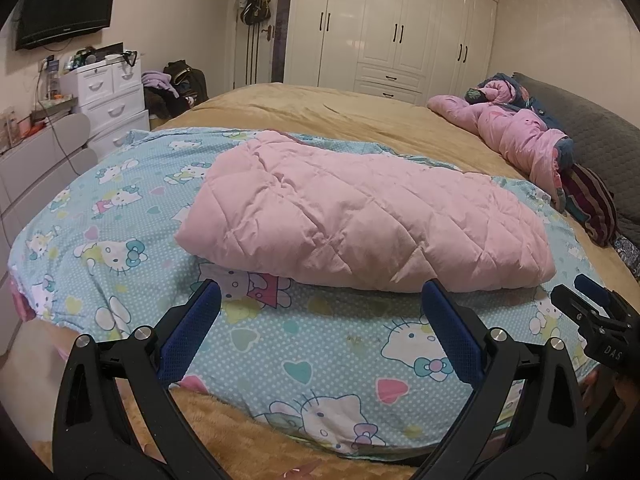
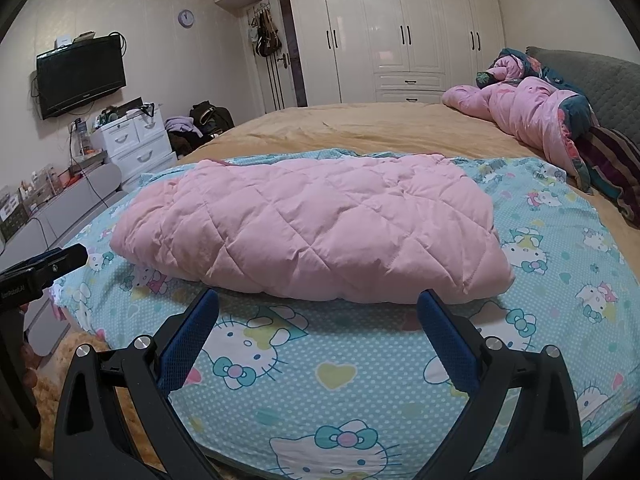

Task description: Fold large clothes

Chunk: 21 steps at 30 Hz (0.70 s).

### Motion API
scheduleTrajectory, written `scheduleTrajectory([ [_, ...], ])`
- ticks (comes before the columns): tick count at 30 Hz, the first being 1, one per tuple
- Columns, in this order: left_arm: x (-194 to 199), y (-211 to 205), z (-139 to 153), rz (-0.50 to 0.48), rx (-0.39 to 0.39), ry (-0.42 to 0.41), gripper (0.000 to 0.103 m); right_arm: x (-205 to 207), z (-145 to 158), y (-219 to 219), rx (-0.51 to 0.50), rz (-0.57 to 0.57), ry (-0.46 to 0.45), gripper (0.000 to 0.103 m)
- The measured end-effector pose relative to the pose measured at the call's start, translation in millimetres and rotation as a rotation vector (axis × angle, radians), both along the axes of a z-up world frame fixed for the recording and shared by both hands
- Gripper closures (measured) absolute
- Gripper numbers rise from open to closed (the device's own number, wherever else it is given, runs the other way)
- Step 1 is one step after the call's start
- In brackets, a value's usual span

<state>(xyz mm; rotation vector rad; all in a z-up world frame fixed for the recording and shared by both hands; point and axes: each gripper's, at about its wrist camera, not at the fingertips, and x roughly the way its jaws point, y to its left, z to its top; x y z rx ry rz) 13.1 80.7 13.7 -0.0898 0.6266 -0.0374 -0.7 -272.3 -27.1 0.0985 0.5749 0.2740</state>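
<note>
A pink quilted garment [image 1: 360,220] [image 2: 312,228] lies folded into a thick oblong bundle on a light-blue cartoon-cat sheet [image 1: 132,216] [image 2: 348,364] spread over the bed. My left gripper [image 1: 320,292] hovers open just short of the bundle's near edge, nothing between its blue-padded fingers [image 1: 192,332]. My right gripper [image 2: 318,300] is likewise open and empty, close to the bundle's near edge. In the left wrist view the right gripper [image 1: 596,312] shows at the right margin; in the right wrist view the left gripper [image 2: 40,268] shows at the left margin.
A tan blanket [image 1: 320,108] covers the bed beyond the sheet. A crumpled pink-and-dark floral quilt [image 1: 516,124] and a grey headboard [image 1: 592,120] lie at the far right. White drawers [image 1: 112,100], a wall TV [image 1: 64,4] and white wardrobes [image 1: 400,28] stand behind.
</note>
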Motion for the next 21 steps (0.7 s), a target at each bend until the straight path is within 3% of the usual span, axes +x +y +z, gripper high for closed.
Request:
scheduleTrajectory([
  [21, -0.2, 0.1, -2.5, 0.003, 0.007, 0.003, 0.009, -0.4, -0.7, 0.7, -0.002, -0.002, 0.006, 0.004],
])
